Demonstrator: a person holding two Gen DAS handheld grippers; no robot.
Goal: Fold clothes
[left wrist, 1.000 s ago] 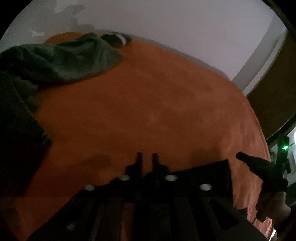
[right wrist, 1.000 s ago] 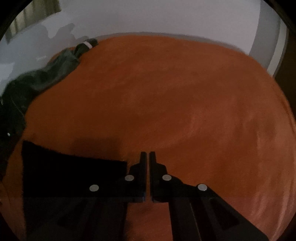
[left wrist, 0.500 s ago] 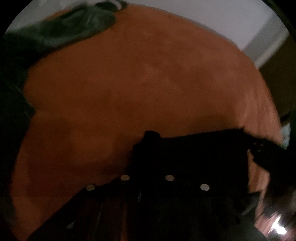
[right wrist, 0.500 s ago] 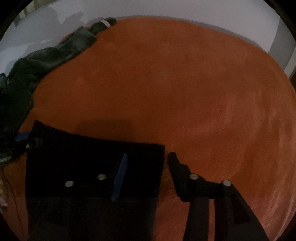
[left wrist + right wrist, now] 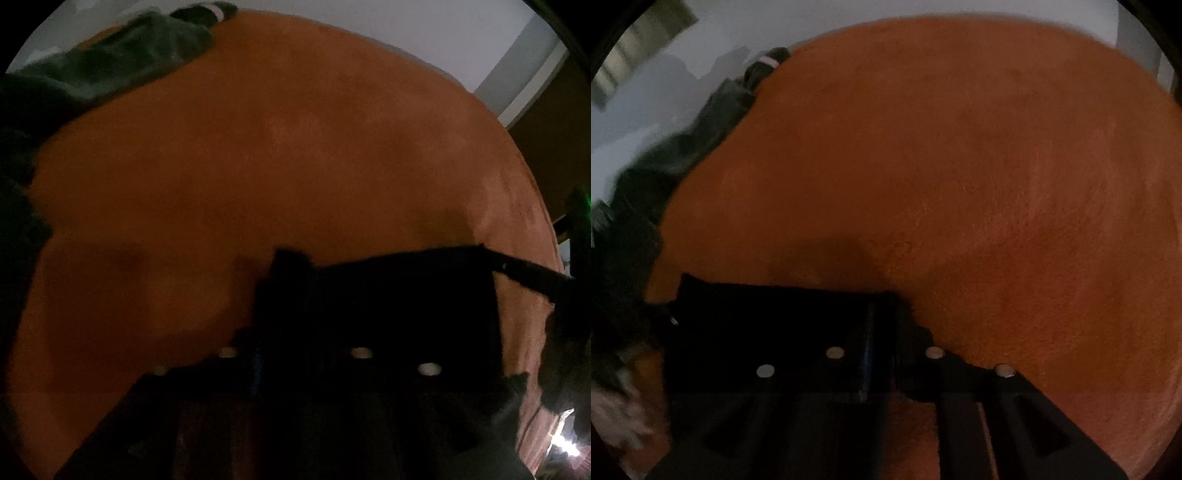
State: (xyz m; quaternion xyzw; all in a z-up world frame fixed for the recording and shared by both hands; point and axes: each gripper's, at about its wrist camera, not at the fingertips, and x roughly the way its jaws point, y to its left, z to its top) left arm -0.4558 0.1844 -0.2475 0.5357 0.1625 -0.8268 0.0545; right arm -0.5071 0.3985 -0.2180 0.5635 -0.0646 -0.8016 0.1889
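The flat black rectangular cloth (image 5: 388, 306) lies at the near edge of the orange fleece-covered bed surface (image 5: 258, 166), spanning the gap between the two tools. The left gripper (image 5: 291, 280) sits at the cloth's left corner; its fingers are dark against dark fabric, so it cannot be determined whether they are together, apart or clamped on the corner. In the right wrist view the same cloth (image 5: 775, 321) extends leftward from the right gripper (image 5: 897, 317). One finger lies over or under the fabric and the other appears on the orange surface beside the cloth edge, which suggests a spread position, but the low light prevents a firm reading. The right tool is also visible in the left wrist view (image 5: 532, 277), touching the cloth's far right corner.

Step in hand, by judgement: acquiring both near corners of the black cloth ahead of a fold.

Next move calls for: a confirmed pinch on each corner, then a level, simultaneous lift and carry so the edge stays straight.

A heap of dark green crumpled garments (image 5: 122, 66) lies at the far left of the bed, well apart from the work.
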